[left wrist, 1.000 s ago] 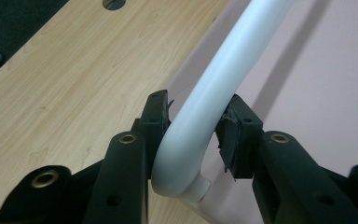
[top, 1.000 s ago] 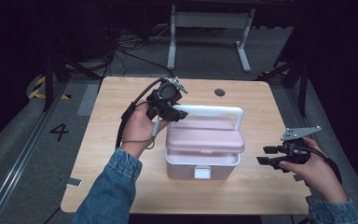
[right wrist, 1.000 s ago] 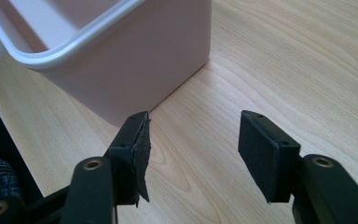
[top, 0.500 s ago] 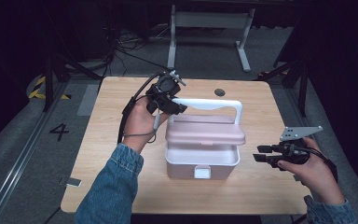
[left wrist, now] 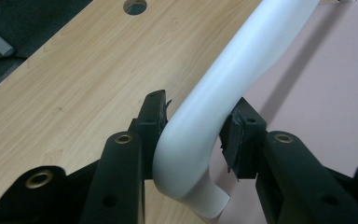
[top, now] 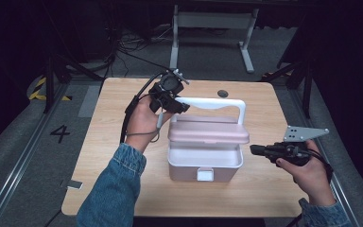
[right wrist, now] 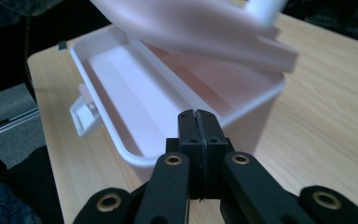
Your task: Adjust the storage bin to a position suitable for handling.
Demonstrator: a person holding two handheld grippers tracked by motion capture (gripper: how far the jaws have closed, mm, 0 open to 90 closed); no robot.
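Pink box [top: 205, 161] sits at the centre of the high view on the wooden table [top: 113, 156], its lid [top: 209, 132] lifted partway so the white interior shows along the front edge.

At the upper left of the box, the left gripper [top: 170, 97] is clamped on the corner bend of the white handle [top: 212, 101]; in the left gripper view both pads press the curved bar [left wrist: 200, 135] from either side. The grip sits right on the bend, at one end of the handle rather than its middle, so I judge the lid could twist or the bar could slide through the pads if the pull is not in line with the hinge. A slip would let the lid drop shut, and a pull too far toward the frame's top might drag or tip the light box, since nothing pins it down.

At the right of the high view, the right gripper [top: 264, 150] hangs just off the box's side, well clear of the lid. Its jaws have just been closing and now meet with nothing between them, as the right gripper view shows [right wrist: 197, 126]. Pointed at the open box wall, it could knock the box sideways if it advances carelessly.
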